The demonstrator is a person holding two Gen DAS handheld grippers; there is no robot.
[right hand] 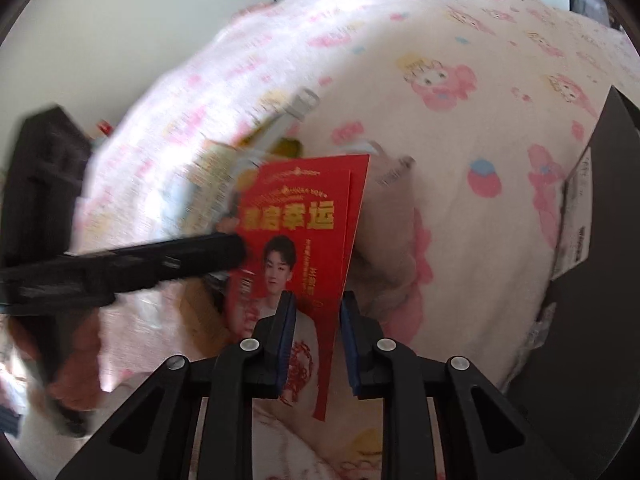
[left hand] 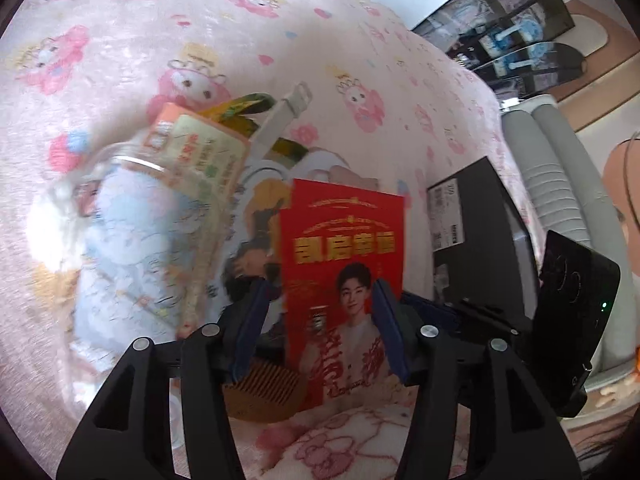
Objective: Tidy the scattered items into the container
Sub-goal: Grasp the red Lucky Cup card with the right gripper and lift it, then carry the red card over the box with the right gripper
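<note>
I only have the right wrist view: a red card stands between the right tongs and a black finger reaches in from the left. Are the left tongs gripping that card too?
Observer: Apparently not. The left tongs stand open, one pad clear of the edge of the red card.
Operator: What lies under the card?
Observer: A wooden comb, just below its lower edge.
Operator: Anything beside the black box?
Observer: A stack of paper cups, leaning on its far side.
</note>
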